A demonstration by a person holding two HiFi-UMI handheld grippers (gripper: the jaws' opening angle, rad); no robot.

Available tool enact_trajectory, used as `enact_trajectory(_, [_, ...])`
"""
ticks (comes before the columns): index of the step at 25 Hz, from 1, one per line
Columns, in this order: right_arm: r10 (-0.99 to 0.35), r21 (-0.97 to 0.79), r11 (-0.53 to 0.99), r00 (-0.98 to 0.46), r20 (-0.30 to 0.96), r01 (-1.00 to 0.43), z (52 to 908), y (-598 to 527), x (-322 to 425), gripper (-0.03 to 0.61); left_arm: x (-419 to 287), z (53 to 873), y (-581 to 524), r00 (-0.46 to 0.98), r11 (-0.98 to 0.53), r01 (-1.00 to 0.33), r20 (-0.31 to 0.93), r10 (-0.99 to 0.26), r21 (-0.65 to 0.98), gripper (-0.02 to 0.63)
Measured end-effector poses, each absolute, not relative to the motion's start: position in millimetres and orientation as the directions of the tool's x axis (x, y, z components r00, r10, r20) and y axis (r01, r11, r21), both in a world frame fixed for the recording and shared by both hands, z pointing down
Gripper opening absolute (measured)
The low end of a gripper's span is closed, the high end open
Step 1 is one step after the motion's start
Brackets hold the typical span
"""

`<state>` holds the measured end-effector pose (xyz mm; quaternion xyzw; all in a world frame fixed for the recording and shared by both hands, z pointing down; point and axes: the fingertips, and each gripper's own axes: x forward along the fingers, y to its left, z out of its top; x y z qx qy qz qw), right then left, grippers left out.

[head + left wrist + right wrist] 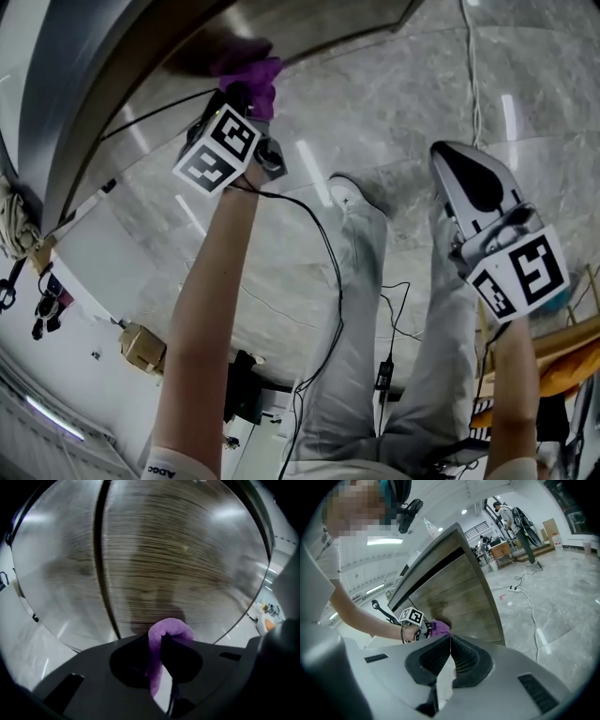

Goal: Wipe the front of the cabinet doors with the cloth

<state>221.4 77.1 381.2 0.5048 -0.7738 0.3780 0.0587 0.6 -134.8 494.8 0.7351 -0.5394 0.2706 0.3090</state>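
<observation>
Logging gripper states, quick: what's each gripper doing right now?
Left gripper: closed on the purple cloth, held up at the cabinet door.
Right gripper: closed, nothing between its jaws.

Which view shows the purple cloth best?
The left gripper view: the cloth is close, pinched in the left tool at the cabinet door. Head view shows part; right gripper view, a small distant patch.

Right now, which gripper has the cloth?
The left gripper: its jaws are shut on the purple cloth, held up at the wooden cabinet door. The right gripper has its jaws together with nothing between them, away from the door.
</observation>
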Motion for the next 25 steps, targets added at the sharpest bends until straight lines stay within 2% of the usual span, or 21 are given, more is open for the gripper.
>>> enact_trajectory(6, [-0.721,-0.534,0.224,-0.507,0.472,-0.815,381.3,87.2,230.4,0.026,-43.6,491.0,-133.0,0.097,-0.045,-0.995,0.746,-0.658,0.090,0.052])
enact_trajectory(11, [-0.717,-0.544,0.225,-0.515,0.470,-0.808,380.2,96.3,257.1,0.026,-27.6,500.5,-109.3,0.063,-0.045,-0.998,0.765,-0.641,0.045,0.052])
enact_trajectory(16, [-0.707,-0.558,0.215,-0.522,0.478,-0.802,384.2,114.9,298.7,0.026,47.1,529.8,-75.2,0.112,-0.128,-0.991,0.802,-0.586,0.045,0.052])
enact_trajectory(25, [-0.705,-0.579,0.170,-0.509,0.495,-0.798,399.1,142.2,369.0,0.026,217.6,565.8,-61.6,0.285,-0.211,-0.956,0.805,-0.521,0.202,0.052])
